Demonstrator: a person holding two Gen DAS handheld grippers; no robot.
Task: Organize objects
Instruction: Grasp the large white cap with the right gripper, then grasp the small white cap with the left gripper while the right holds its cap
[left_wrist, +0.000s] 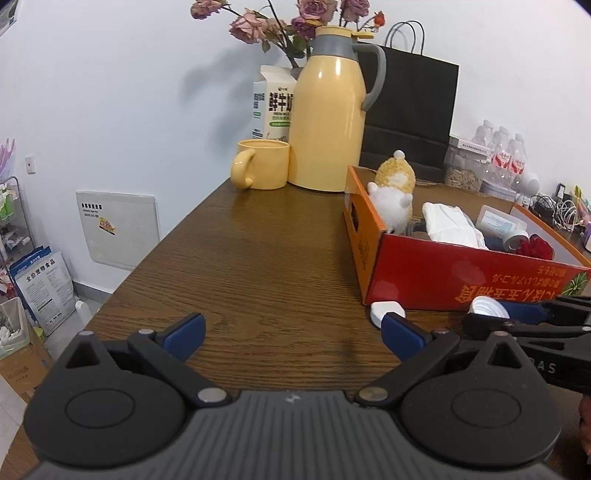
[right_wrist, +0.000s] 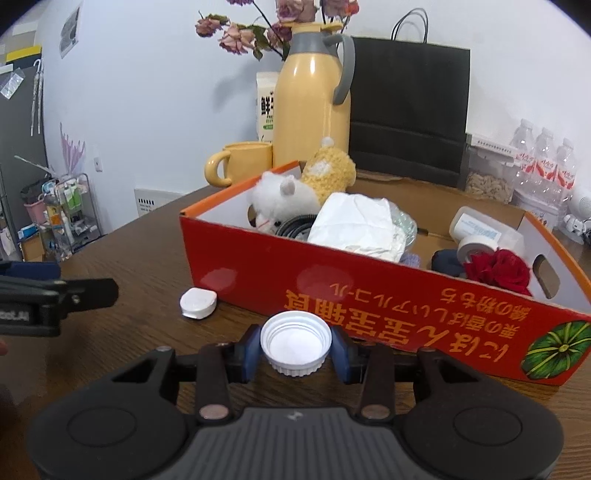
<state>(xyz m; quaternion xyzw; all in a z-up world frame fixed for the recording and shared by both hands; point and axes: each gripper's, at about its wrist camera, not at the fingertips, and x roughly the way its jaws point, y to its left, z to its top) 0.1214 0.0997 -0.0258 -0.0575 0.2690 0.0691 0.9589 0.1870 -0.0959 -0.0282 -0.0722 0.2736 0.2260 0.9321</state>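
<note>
Off to the left, a bag on the floor (left_wrist: 42, 284) carries Chinese print, 全价宠物食品. The left gripper (left_wrist: 293, 338) hovers over the wooden table (left_wrist: 236, 258) with its blue pads spread wide and nothing between them. Further back stand a yellow mug (left_wrist: 262, 164), a milk carton (left_wrist: 273, 101) printed with large Chinese characters I can only partly read, and a yellow thermos (left_wrist: 328, 110). A small white rounded case (right_wrist: 198, 302) lies on the table just beside the red cardboard box (right_wrist: 369, 291), whose front wall shows upside-down gold Japanese lettering and a green pumpkin picture. Inside the box sit a plush toy (right_wrist: 291, 192), a crumpled white bag (right_wrist: 356, 225), a tape roll (right_wrist: 474, 247) and a red fabric rose (right_wrist: 496, 269). The right gripper (right_wrist: 295, 347) is clamped on a white bottle cap (right_wrist: 295, 341), open side up, close in front of the box.
</note>
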